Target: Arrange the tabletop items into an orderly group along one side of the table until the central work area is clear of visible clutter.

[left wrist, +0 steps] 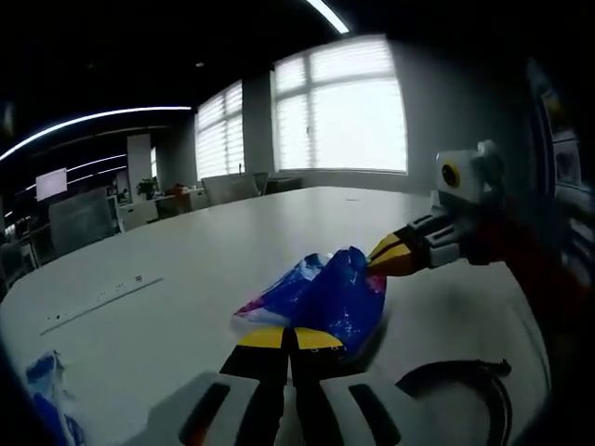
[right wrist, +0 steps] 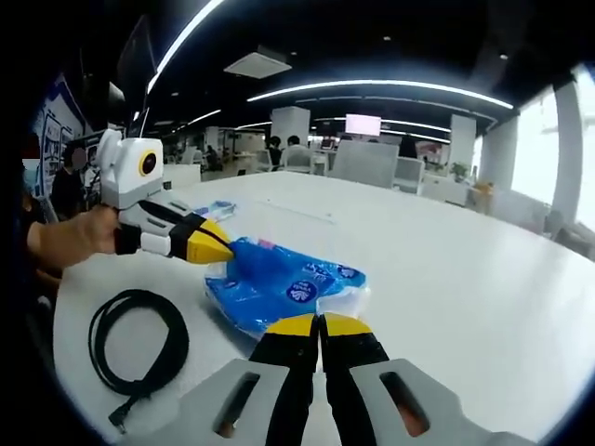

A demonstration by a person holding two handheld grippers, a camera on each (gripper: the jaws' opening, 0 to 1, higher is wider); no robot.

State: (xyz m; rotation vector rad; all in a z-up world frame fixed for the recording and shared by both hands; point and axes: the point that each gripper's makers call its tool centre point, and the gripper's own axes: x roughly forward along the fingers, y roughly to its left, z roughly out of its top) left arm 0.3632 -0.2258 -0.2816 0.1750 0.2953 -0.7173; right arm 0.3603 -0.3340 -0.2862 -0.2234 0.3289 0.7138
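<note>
In the left gripper view the left gripper (left wrist: 290,336), low centre, has its jaws pressed together on the near edge of a blue plastic packet (left wrist: 325,295) lying on the white table (left wrist: 214,251). The right gripper (left wrist: 379,259) enters from the right and pinches the packet's far corner. A black cable (right wrist: 138,348) is coiled at lower left of the right gripper view, near the packet.

White worktop (right wrist: 446,279) with a few loose items

A blue plastic pack (right wrist: 279,290) lies on the pale surface, a coiled black cable (right wrist: 139,348) rests just beside it near the edge, and another small blue packet (right wrist: 216,210) sits farther back.
</note>
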